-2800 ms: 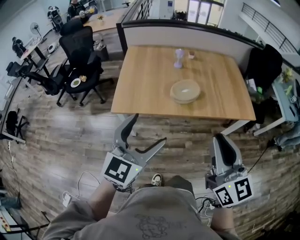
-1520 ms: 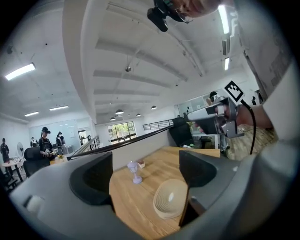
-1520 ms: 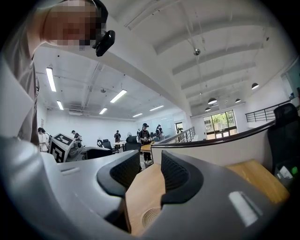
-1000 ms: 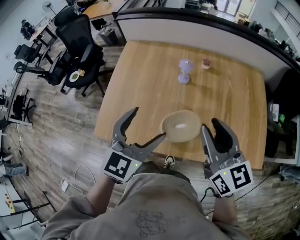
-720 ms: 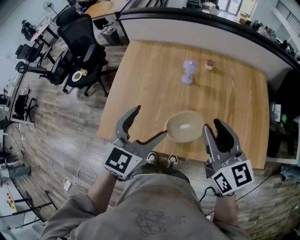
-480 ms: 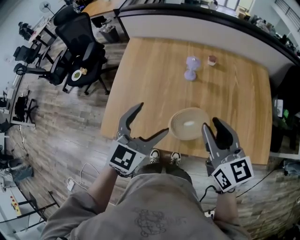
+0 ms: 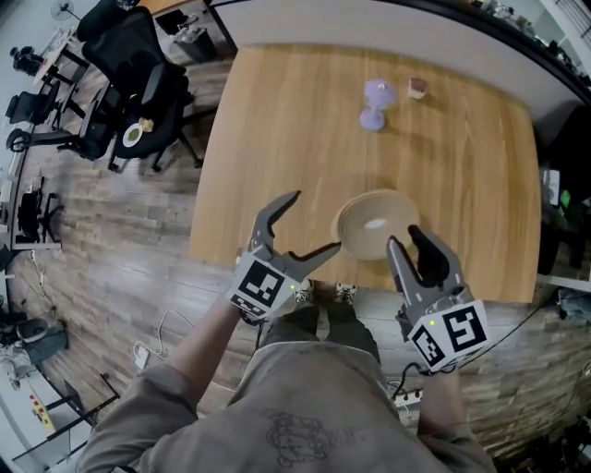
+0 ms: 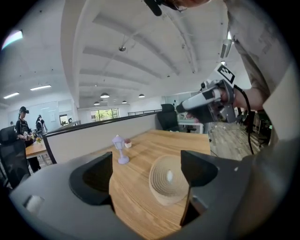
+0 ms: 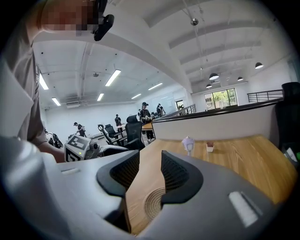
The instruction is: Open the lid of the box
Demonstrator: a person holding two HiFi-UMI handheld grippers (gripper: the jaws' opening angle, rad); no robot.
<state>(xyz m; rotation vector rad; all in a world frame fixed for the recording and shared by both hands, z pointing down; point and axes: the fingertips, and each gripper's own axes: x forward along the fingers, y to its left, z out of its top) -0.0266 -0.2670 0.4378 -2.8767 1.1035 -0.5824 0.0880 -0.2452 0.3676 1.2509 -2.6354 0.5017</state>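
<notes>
- Around the work area, you stand in an open office: plank floor (image 7: 120,240), black office chairs (image 7: 129,65) to the left, and a dark-topped partition (image 7: 323,23) along the far side of the table. The right gripper view shows people (image 9: 145,112) at distant desks.
- Surface: a bare wooden table (image 7: 277,120) with a clean top and only three items on it.
- Task item: the round woven box (image 7: 349,229) sits close to the table's near edge, straight ahead of you. Its lid (image 7: 377,220) is seated, with the pale knob at its centre. Nothing is opened yet, so the whole task remains.
- Left gripper (image 7: 314,222): jaws spread wide and holding nothing. Its own view shows the box ahead and below, between the jaws but not touched.
- Right gripper (image 7: 406,238): jaws part-open with a clear gap and nothing in it. Only the box's rim shows low between them.
- Judgement: you are on the approach. Left to do: close in, take the lid and lift it clear.
- Small items, well apart from the box at the far side: a purple lamp figurine (image 7: 373,103), with a tiny pot (image 7: 417,88) just beside it.
</notes>
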